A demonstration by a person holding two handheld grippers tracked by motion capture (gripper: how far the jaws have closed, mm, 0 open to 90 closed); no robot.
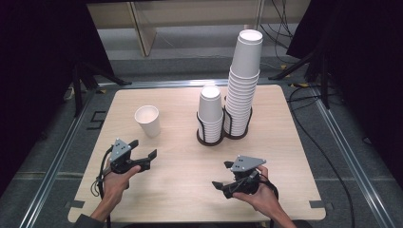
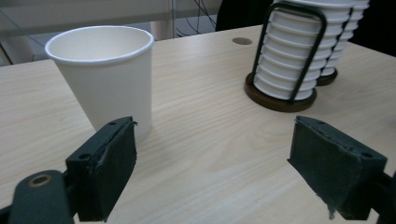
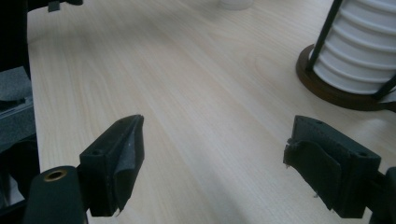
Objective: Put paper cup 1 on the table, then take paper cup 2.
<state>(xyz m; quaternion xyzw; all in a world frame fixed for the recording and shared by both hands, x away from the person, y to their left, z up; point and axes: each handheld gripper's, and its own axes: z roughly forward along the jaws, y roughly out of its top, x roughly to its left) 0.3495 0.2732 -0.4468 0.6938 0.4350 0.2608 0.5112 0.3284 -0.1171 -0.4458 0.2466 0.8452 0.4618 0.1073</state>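
Cups everywhere on this light wooden table (image 1: 180,185), but the one that matters is the single white paper cup (image 1: 148,120) standing upright and open-mouthed at about 10 o'clock from the table's middle. The left hand-held gripper (image 1: 144,157) sits just below it, at roughly 8 o'clock, pointing toward 2 o'clock, with the cup near its tips but apart from them. In the left gripper view the jaws stand well apart with bare wood between them, nothing gripped, and the cup (image 2: 105,74) sits just past the left jaw. The right hand-held gripper (image 1: 219,186) is at about 5 o'clock, pointing toward 9 o'clock, and its own view shows wide-open jaws too, holding nothing. Up around 12 to 1 o'clock are two black wire holders on round dark bases: the short stack of white paper cups (image 1: 210,114) and, touching it on the right, the tall stack of white paper cups (image 1: 243,80).
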